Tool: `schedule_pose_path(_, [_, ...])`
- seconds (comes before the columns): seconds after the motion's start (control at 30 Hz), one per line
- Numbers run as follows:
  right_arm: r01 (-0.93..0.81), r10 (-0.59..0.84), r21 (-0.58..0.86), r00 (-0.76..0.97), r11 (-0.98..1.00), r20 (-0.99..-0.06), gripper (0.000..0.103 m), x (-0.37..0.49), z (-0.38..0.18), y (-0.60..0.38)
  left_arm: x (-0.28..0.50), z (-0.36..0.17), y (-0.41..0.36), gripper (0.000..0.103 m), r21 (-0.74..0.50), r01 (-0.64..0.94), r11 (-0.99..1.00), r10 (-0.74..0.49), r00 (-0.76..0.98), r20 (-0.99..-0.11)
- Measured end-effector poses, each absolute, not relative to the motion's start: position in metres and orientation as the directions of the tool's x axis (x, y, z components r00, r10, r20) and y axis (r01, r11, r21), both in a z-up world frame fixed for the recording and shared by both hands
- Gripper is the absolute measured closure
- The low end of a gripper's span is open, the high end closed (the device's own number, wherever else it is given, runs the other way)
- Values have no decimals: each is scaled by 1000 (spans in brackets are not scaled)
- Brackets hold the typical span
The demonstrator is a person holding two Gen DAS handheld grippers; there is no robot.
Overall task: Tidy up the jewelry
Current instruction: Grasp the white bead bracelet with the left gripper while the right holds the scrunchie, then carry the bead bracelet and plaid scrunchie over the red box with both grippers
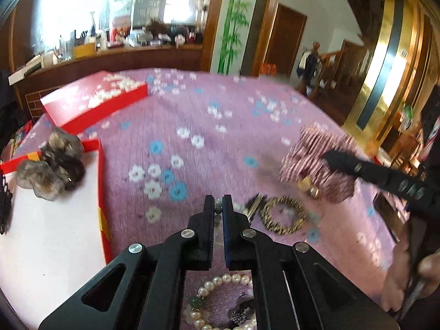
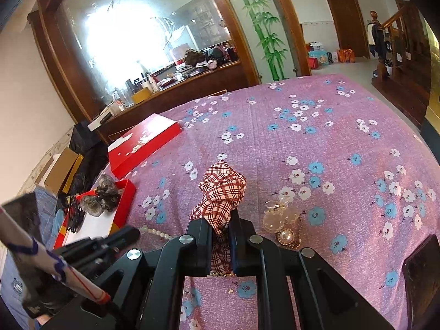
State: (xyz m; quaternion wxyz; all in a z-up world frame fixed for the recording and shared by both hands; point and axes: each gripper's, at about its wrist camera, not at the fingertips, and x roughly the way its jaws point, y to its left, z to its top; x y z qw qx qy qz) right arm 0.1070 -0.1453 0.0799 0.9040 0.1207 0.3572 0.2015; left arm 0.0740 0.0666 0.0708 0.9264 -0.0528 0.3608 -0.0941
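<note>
My right gripper (image 2: 222, 220) is shut on a red and white plaid fabric hair piece (image 2: 221, 192), held above the purple floral cloth; it also shows in the left wrist view (image 1: 308, 162), blurred, with gold and pearl parts hanging under it. My left gripper (image 1: 218, 202) is nearly shut on a small bead strand (image 1: 218, 209) just over the cloth. A pearl bracelet with a green bead (image 1: 217, 297) lies under it. A leopard-print scrunchie (image 1: 283, 214) lies to its right. A clear bow clip and pearl brooch (image 2: 284, 224) lie beside my right gripper.
An open red box with a white floor (image 1: 55, 247) sits at the left, holding grey sheer scrunchies (image 1: 53, 165) and a black lace piece (image 1: 4, 206). Its red lid (image 1: 93, 101) lies farther back. A cluttered wooden counter (image 2: 176, 82) stands behind the table.
</note>
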Motion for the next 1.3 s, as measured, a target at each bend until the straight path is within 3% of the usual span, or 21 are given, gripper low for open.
schedule_pose_path(0.3, [-331,456,314,662,890,-595,92,100,80,-129,67,82,61,98,-123,146,982,-190,762,-619])
schedule_pose_path(1.3, [-366,460,281,653,887,-601,92,96,79,-119,68,77,67,98,-128,129,983,-181,763,-620])
